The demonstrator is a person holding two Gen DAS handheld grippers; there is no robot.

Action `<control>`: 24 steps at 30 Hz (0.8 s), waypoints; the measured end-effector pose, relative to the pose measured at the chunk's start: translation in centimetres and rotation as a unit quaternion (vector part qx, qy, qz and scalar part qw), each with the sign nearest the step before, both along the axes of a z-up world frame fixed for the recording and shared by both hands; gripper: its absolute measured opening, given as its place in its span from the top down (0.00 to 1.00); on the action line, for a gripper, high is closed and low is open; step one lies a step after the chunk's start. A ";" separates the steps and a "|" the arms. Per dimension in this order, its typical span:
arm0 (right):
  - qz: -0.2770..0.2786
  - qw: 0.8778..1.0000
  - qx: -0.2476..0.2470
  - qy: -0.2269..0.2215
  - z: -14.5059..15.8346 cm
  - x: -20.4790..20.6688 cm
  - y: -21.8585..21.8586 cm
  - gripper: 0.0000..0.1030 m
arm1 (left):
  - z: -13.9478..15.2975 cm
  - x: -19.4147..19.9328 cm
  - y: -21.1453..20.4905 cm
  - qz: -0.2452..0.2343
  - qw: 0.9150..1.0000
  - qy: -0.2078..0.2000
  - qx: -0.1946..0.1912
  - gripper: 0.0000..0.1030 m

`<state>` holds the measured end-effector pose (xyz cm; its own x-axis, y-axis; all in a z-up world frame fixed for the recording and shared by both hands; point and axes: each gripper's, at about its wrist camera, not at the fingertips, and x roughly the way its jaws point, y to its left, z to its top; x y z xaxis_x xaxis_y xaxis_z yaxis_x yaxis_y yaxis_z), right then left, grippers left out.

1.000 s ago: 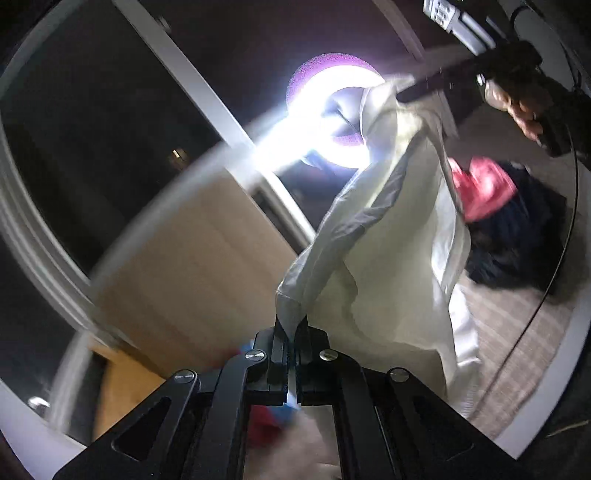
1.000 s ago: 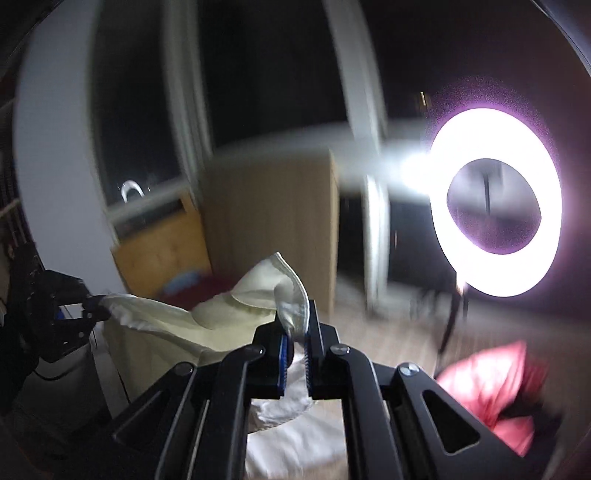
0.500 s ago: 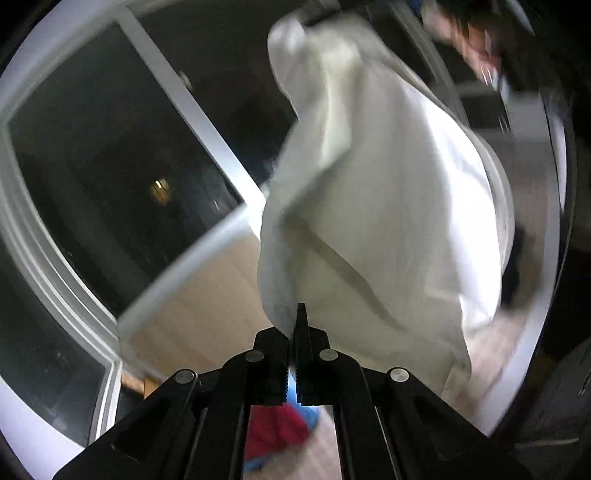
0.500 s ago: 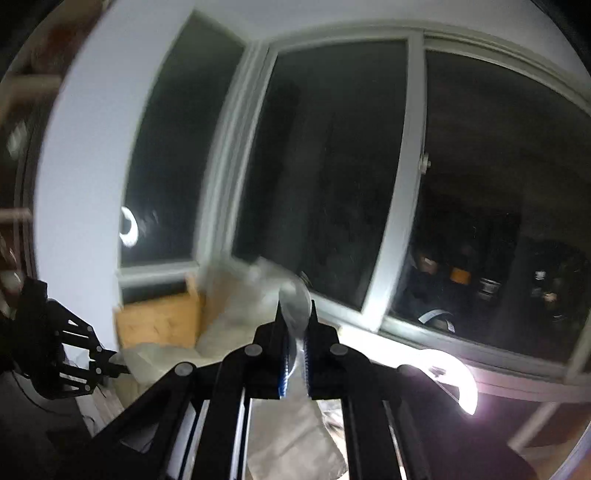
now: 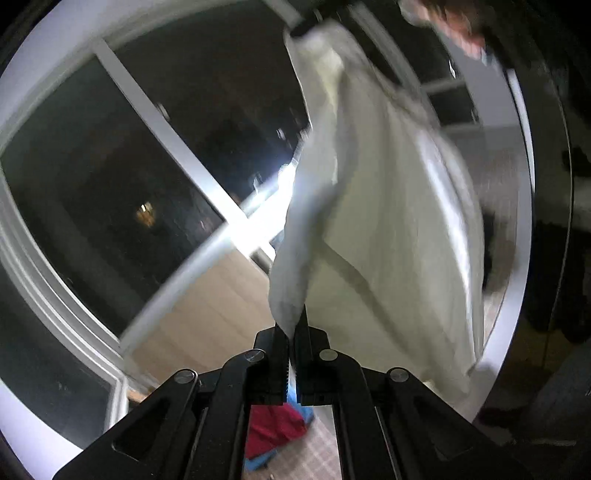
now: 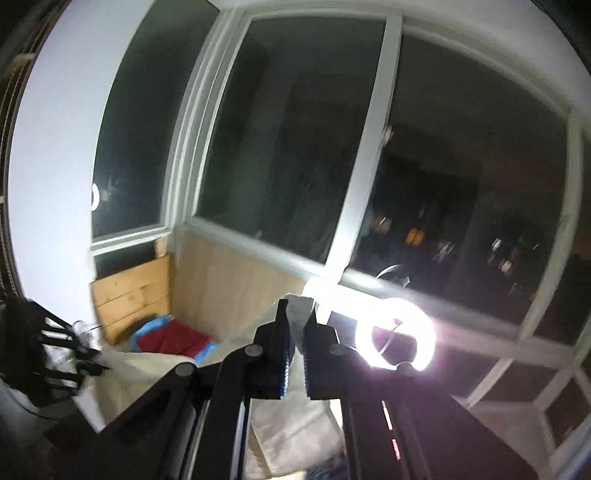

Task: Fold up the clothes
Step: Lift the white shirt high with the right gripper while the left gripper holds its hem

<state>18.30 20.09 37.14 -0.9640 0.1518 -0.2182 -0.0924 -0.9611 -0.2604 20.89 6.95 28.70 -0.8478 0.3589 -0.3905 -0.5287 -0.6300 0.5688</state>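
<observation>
- The cream garment [image 5: 388, 221] is thin, soft cloth with a darker seam running across it – it hangs in loose folds, blurred, stretched in the air between the two claws.
- The left claw [image 5: 291, 332] is of black, ridged plastic, its jaws pressed together on a bunched corner of the cloth.
- The right claw [image 6: 295, 328] is likewise clamped on another white corner; the rest of the cloth drops away beneath it.
- At the top of the left wrist view, a hand [image 5: 454, 26] grips the other tool where the cloth's upper corner is pinched.
- A glowing ring light [image 6: 395, 339] stands before dark window panes [image 6: 280, 147] in white frames.
- Pale wooden boards [image 6: 236, 280] line the wall below the glass.
- Red and blue clothes [image 6: 173, 338] lie heaped in the corner – no writing is legible anywhere.
</observation>
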 end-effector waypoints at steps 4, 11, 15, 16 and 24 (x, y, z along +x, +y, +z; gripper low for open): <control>0.012 0.999 -0.018 0.032 0.6 2.9 -0.7 0.95 | -0.3 1.8 -0.2 -0.025 1.000 -0.012 0.013 0.99; -0.026 0.999 0.021 -0.025 -2.3 0.5 -2.8 0.95 | -0.8 -1.2 0.5 0.008 0.999 -0.040 -0.006 0.99; -0.022 0.997 0.013 0.066 3.5 5.4 -3.1 0.95 | 5.0 0.9 -1.3 0.018 0.998 0.062 0.018 0.99; -0.020 0.997 0.007 0.074 3.8 6.0 -2.9 0.95 | 5.1 1.4 -1.7 0.013 0.997 0.063 0.030 0.99; -0.037 0.997 -0.029 -0.058 -12.4 -0.5 -0.2 0.95 | -11.1 -1.5 1.2 -0.011 0.993 -0.096 -0.074 0.99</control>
